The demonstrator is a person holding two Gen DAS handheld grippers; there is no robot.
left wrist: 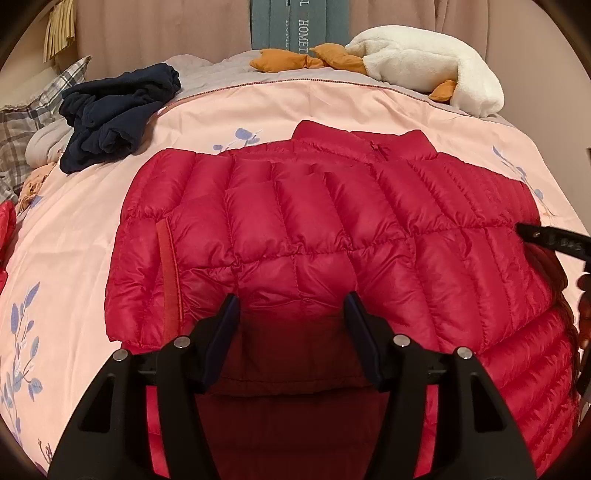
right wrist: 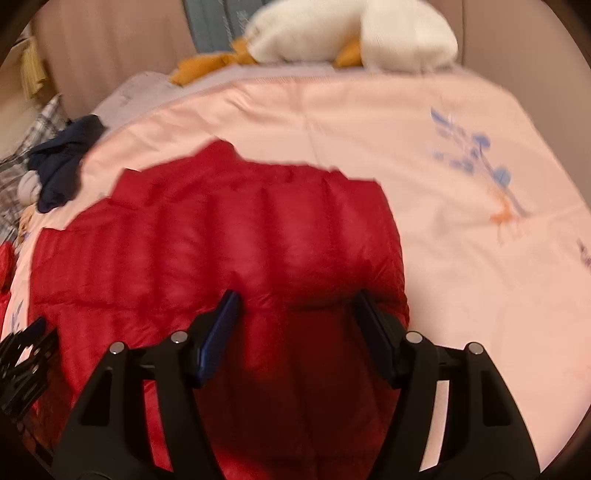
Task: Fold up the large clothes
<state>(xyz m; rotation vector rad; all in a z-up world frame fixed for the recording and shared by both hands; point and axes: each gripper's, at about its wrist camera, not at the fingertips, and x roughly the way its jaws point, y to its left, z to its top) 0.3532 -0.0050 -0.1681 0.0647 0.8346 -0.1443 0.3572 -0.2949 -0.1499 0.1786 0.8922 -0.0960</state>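
Left gripper [left wrist: 291, 306] fills the bottom of my left wrist view, jaws wide apart with nothing between them, hanging over the lower middle of the red down jacket [left wrist: 332, 236]. Whether the tips touch the fabric I cannot tell.

Right gripper [right wrist: 297, 304] sits at the bottom of my right wrist view, jaws likewise spread and empty, over the right-hand part of the same jacket [right wrist: 221, 240]. This view is blurred. The left gripper's black frame shows at its lower left edge.

Jacket lies spread on the pink floral duvet [left wrist: 332, 103], quilted panels up, collar and zipper toward the top centre of the left view. A sleeve is laid across the body there, its cuff with a flat red band at frame left. The jacket covers the centre and lower right of the left view; in the right view it takes the centre and left, with bare duvet [right wrist: 461, 221] to the right.

Outward from there: a crumpled navy garment [left wrist: 118, 114] in the upper left of the left view, on the duvet, apart from the jacket. A plaid pillow [left wrist: 22, 118] at the far left edge. A white plush goose [left wrist: 432, 62] with orange feet along the top right. Grey-blue boxes [left wrist: 295, 22] stand at top centre behind it, against the curtain.
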